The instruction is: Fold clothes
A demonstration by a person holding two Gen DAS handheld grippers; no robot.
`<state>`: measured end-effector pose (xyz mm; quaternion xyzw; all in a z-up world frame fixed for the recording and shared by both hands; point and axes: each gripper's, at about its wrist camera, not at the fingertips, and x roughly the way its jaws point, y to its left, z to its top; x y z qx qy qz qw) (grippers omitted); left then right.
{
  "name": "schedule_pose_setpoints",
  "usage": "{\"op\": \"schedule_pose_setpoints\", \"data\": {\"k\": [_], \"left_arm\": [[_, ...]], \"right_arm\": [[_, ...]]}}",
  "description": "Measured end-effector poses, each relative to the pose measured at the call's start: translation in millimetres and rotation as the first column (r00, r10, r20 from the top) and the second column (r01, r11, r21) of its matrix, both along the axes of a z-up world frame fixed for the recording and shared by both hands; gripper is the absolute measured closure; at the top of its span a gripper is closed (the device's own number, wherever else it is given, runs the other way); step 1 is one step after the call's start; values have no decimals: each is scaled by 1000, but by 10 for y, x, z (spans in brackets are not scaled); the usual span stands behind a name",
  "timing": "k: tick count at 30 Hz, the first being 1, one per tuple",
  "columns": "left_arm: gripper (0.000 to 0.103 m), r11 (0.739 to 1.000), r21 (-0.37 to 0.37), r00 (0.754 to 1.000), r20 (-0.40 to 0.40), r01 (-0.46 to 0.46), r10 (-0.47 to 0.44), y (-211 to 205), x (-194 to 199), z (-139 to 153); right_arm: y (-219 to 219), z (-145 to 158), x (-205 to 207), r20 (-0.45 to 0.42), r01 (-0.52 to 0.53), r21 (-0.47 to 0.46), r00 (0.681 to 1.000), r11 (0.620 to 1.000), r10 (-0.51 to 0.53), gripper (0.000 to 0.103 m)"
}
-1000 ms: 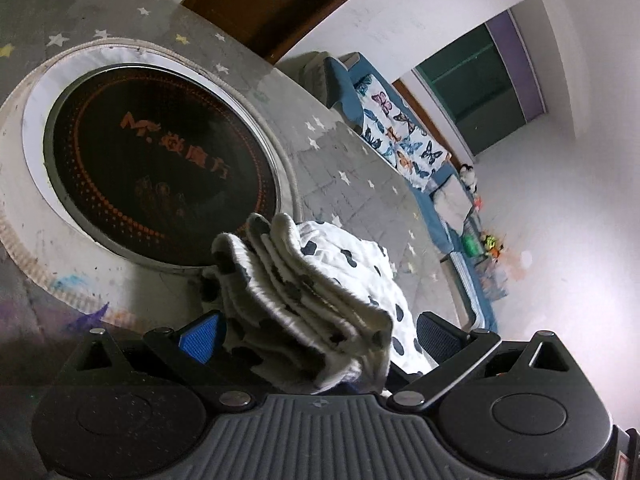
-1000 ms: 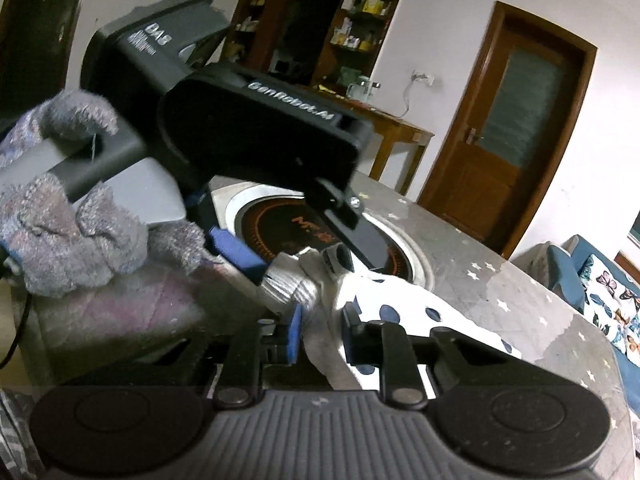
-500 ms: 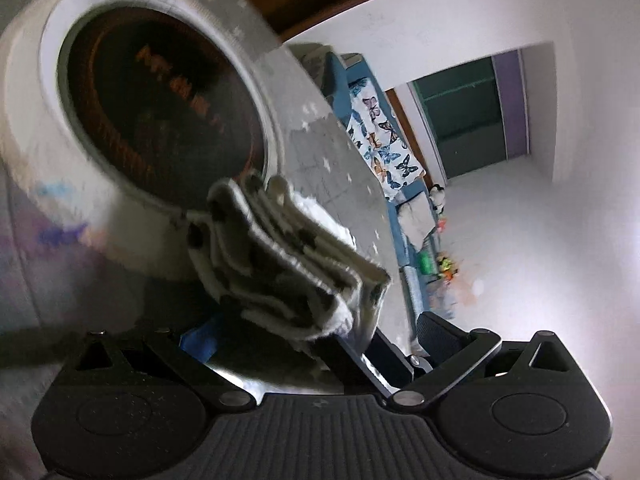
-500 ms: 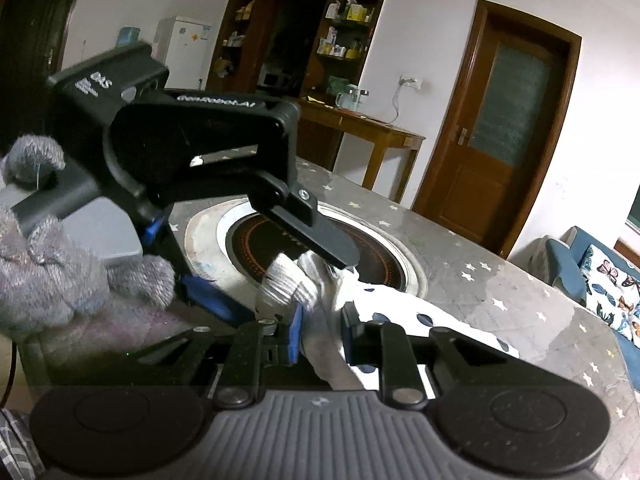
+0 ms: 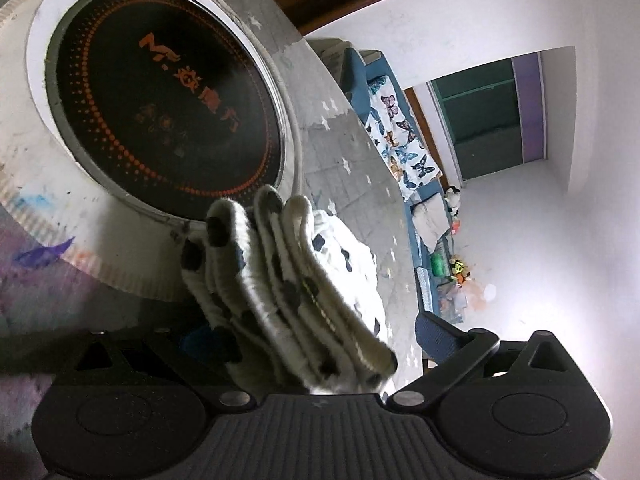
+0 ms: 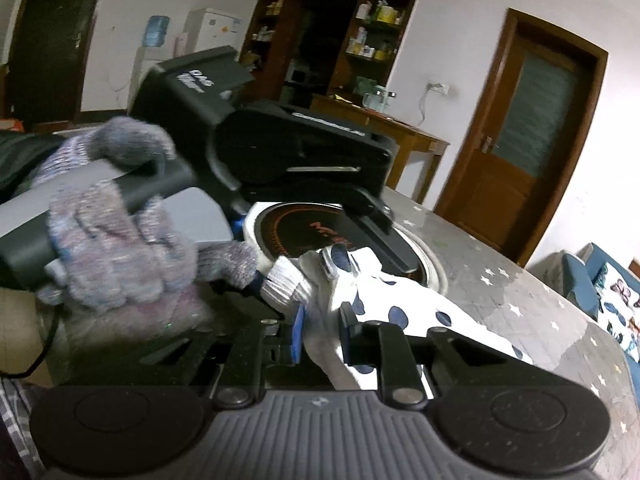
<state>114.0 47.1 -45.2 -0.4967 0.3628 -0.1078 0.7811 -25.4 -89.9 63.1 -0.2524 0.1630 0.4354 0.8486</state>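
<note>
In the left wrist view the bunched spotted garment (image 5: 288, 292) covers the left gripper's (image 5: 316, 338) near finger at lower left, leaving only a blue glimpse; whether either pad touches the cloth cannot be told as the jaws close. The orange lettering on the round black cooktop (image 5: 160, 100) is too blurred to read in full. In the right wrist view the gloved hand (image 6: 116, 248) is smeared by motion, and the gripper body hides the cooktop's left part. Shelf items at upper centre are too small to name.
</note>
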Motion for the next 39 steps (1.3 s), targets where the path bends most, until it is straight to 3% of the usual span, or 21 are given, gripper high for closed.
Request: {"op": "schedule_pose_setpoints", "data": {"k": [9, 14, 19, 27, 33, 35, 37, 38, 39], "left_arm": [[62, 999, 41, 999, -35, 20, -18, 32, 39, -113], [64, 996, 78, 999, -39, 31, -28, 12, 80, -95], [64, 992, 118, 999, -35, 39, -35, -22, 109, -35], [64, 982, 183, 999, -28, 38, -34, -10, 81, 20], [64, 972, 229, 999, -23, 50, -46, -31, 14, 57], [64, 967, 250, 998, -20, 55, -52, -69, 8, 84], [64, 959, 275, 998, -15, 60, -58, -103, 3, 116], [64, 956, 287, 998, -13, 64, -63, -116, 7, 136], [65, 953, 297, 998, -9, 67, -67, -131, 4, 160]], "right_arm": [[-72, -44, -1, -63, -19, 9, 998, 1000, 20, 84], [-317, 75, 144, -135, 55, 84, 990, 995, -43, 84], [-638, 85, 533, -198, 236, 107, 957, 966, -212, 80], [-1150, -131, 1251, -302, 491, 97, 843, 866, -445, 63], [-1390, -367, 1539, -490, 572, 145, 750, 807, -444, 63], [-1405, -409, 1565, -518, 573, 160, 742, 804, -426, 64], [-1407, -442, 1569, -541, 570, 176, 737, 803, -405, 76], [-1407, -444, 1557, -544, 568, 179, 737, 803, -400, 88], [-1388, -429, 1534, -543, 570, 181, 738, 802, -402, 90]]}}
